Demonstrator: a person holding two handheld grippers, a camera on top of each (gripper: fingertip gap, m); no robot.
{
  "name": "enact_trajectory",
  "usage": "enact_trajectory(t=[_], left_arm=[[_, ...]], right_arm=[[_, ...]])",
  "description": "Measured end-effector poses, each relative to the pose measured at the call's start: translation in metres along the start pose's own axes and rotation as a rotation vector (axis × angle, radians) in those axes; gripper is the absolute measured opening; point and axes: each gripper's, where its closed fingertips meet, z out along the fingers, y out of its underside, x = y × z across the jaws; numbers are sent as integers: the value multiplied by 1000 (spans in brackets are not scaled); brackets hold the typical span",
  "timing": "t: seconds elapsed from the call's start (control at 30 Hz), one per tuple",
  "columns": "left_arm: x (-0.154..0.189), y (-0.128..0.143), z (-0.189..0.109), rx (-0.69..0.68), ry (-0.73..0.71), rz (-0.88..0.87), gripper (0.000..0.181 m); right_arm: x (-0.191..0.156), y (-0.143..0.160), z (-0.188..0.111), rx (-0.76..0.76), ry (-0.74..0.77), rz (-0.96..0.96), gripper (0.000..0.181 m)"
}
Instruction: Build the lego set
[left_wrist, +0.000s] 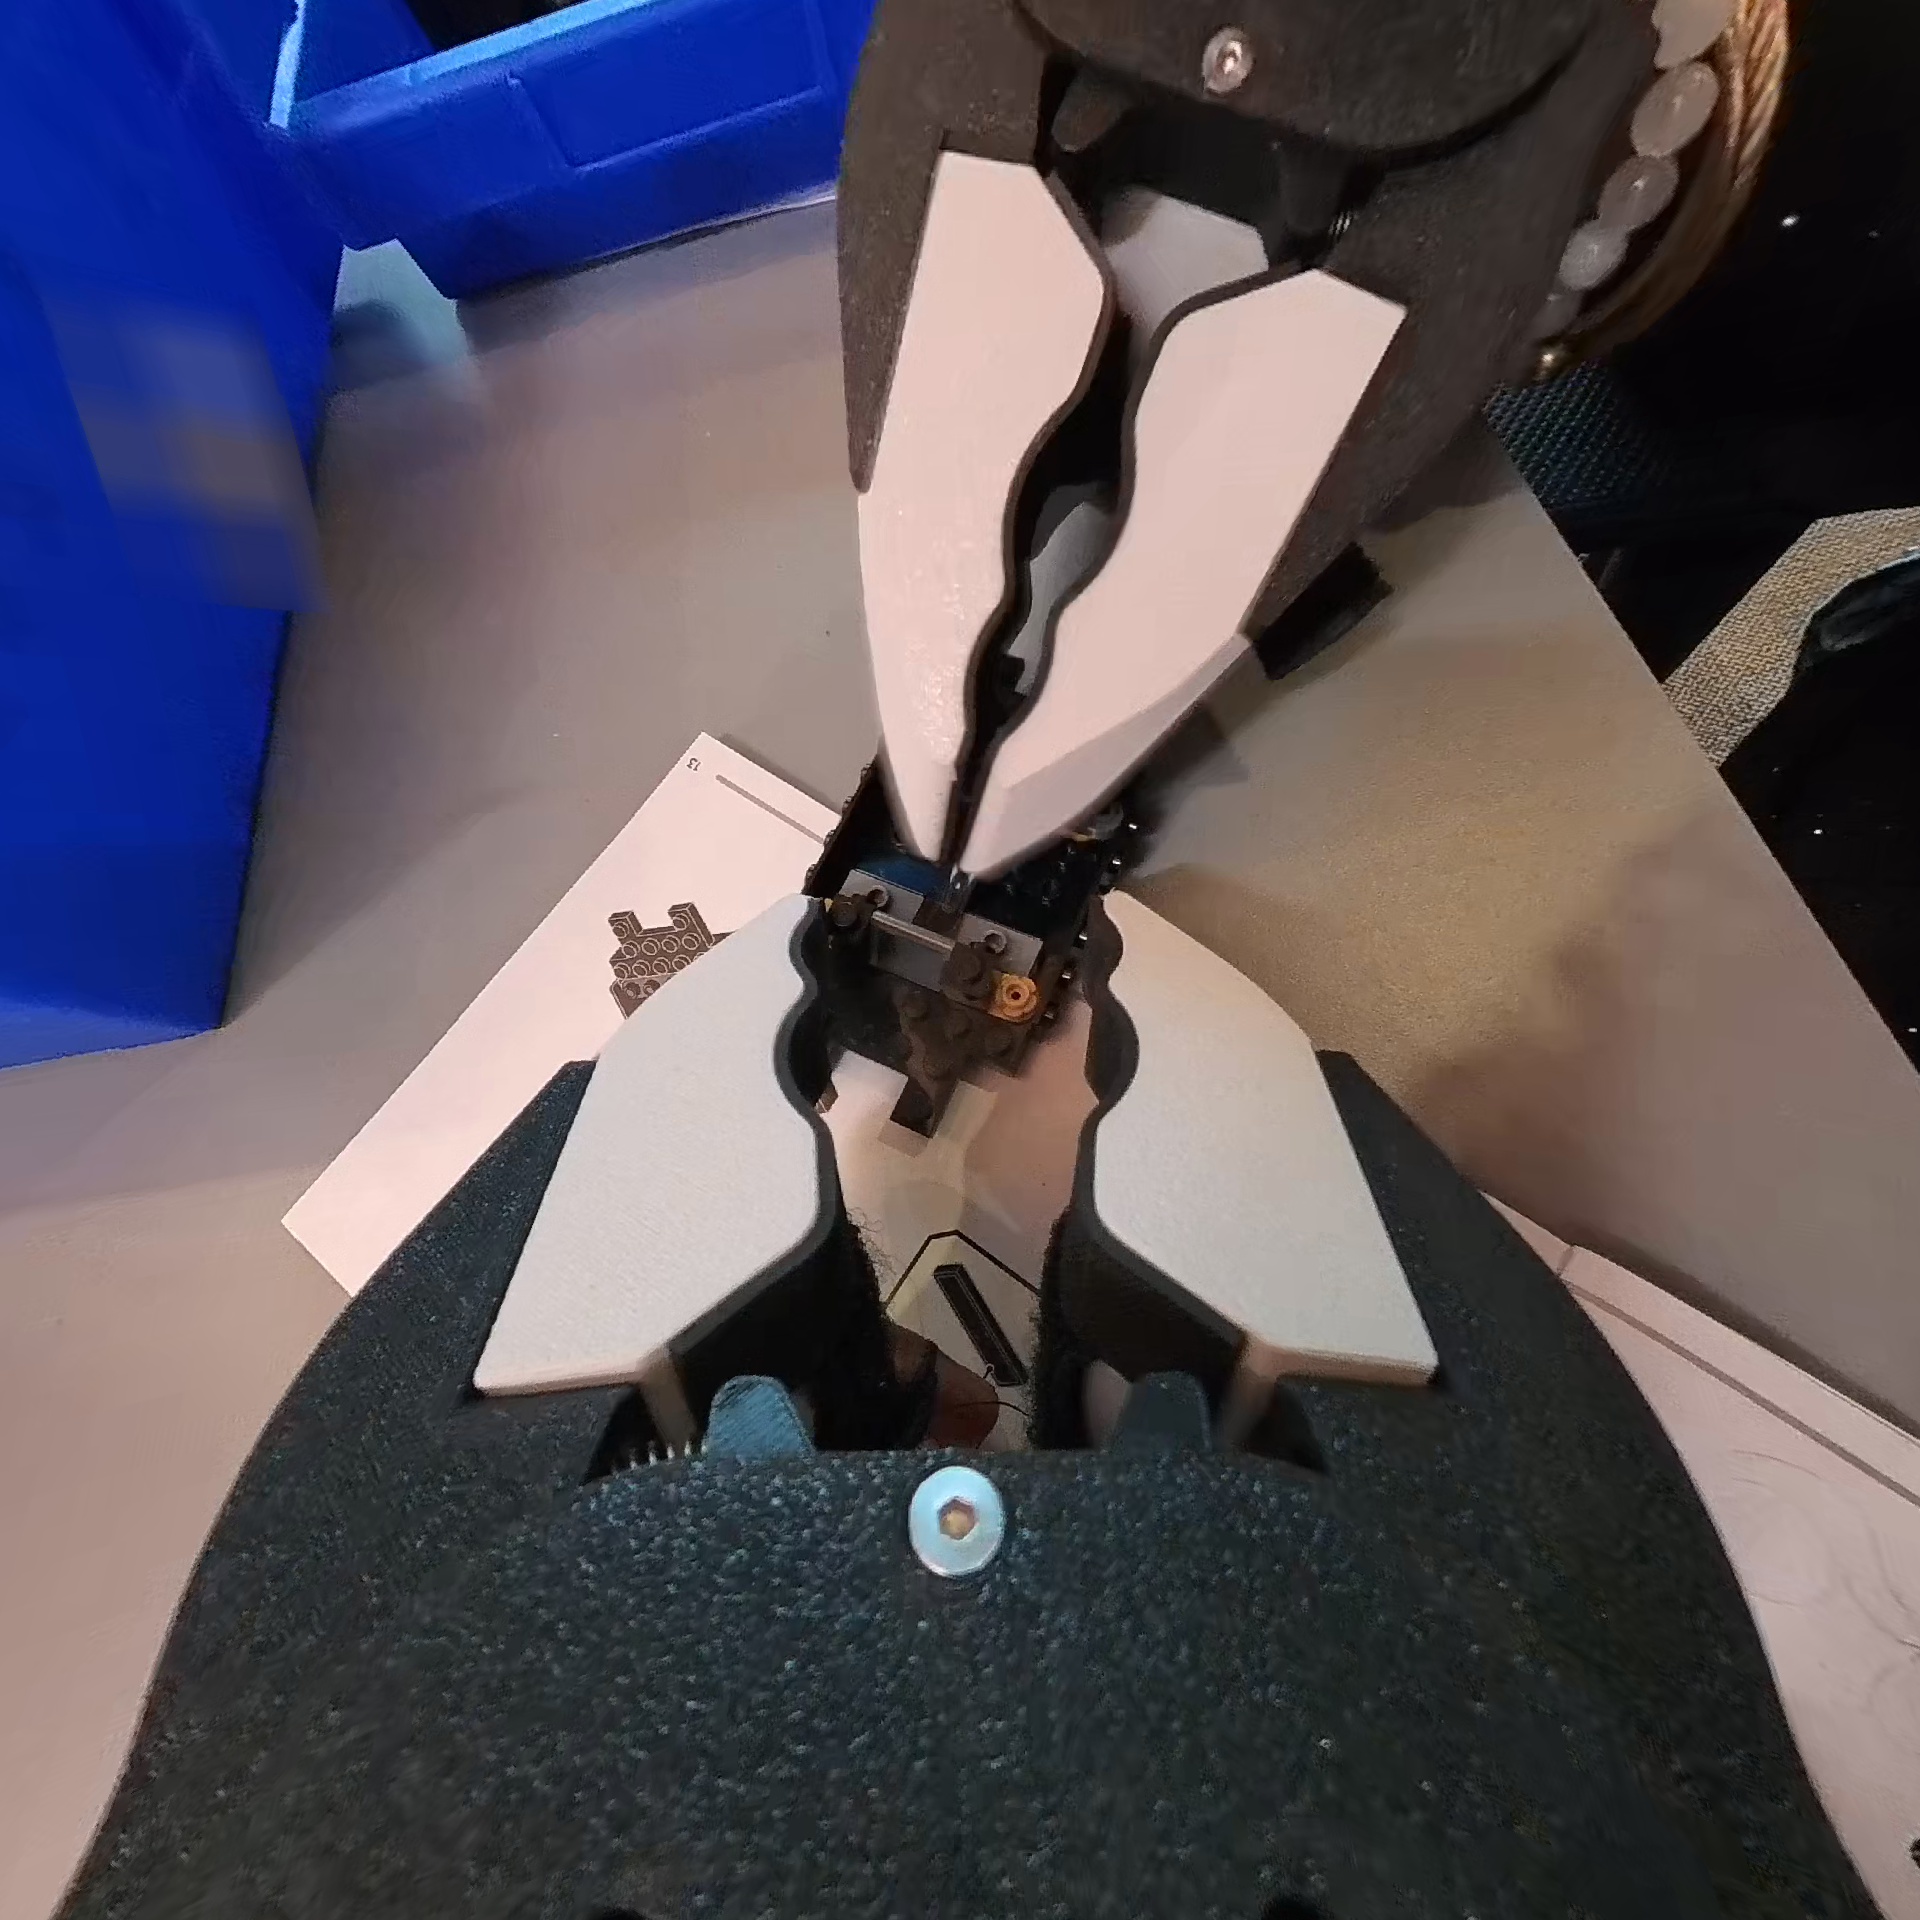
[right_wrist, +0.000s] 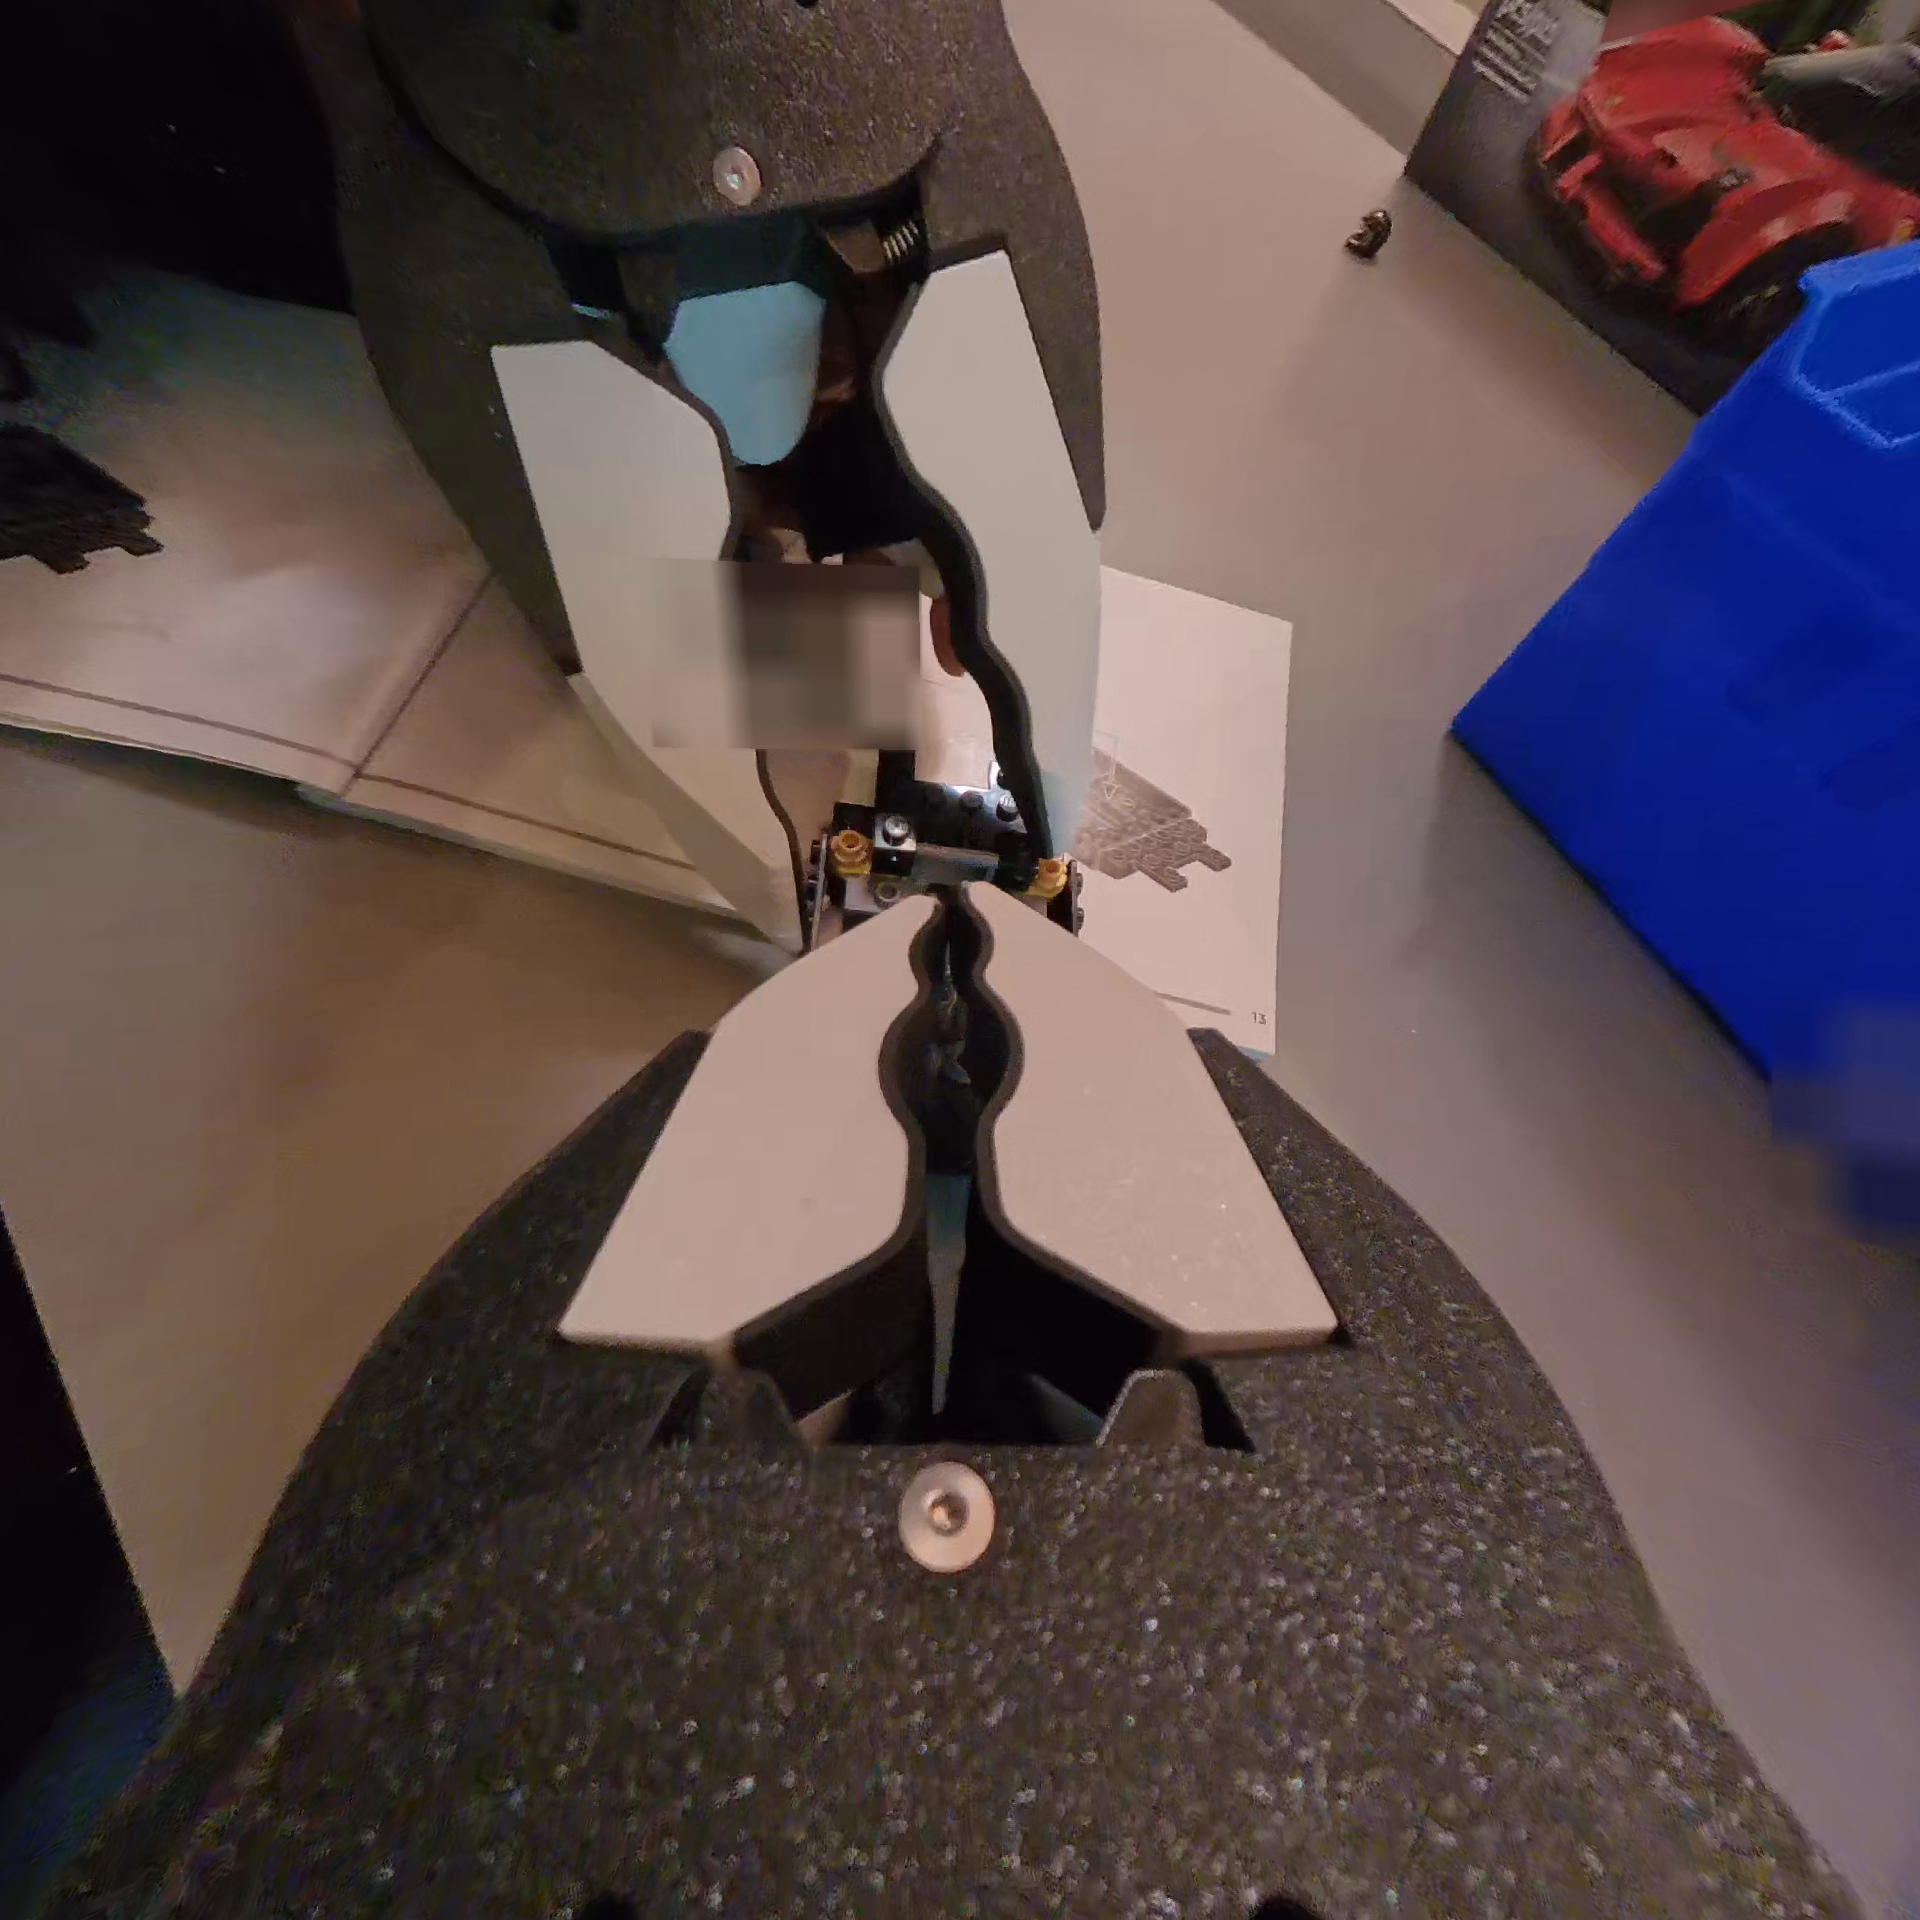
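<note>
A small black lego assembly (left_wrist: 935, 1013) with a grey bar across it and a yellow round stud (left_wrist: 1013, 995) is clamped between the fingertips of my left gripper (left_wrist: 956, 935), which is shut on it above the table. My right gripper (left_wrist: 954, 857) comes in from the far side, shut, its tips pinching a small grey piece (left_wrist: 956, 888) against the assembly's top. In the right wrist view my right gripper (right_wrist: 951, 909) is shut at the assembly (right_wrist: 935, 831), which the left gripper (right_wrist: 914, 873) holds. Two yellow studs (right_wrist: 852, 847) show there.
An open instruction booklet (left_wrist: 468, 1091) lies on the grey table (left_wrist: 623, 623) under the grippers; it also shows in the right wrist view (right_wrist: 1195, 779). Blue bins (left_wrist: 135, 520) (right_wrist: 1714, 727) stand close by. A set box with a red car picture (right_wrist: 1662, 187) and a small dark loose piece (right_wrist: 1371, 231) lie farther off.
</note>
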Motion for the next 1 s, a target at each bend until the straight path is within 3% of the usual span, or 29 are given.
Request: enact_trajectory(t=[0.03,0.1,0.2,0.5,1.0], left_arm=[[0,0,0,0,0,0,47],[0,0,0,0,1,-1,47],[0,0,0,0,2,-2,47],[0,0,0,0,1,1,47],[0,0,0,0,-3,3,47]], right_arm=[[0,2,1,-14,-4,-1,16],[-2,7,5,-54,-24,-15,18],[-1,6,6,-53,-7,-54,8],[-5,9,5,-105,-2,-163,1],[-6,8,4,-77,29,-169,0]])
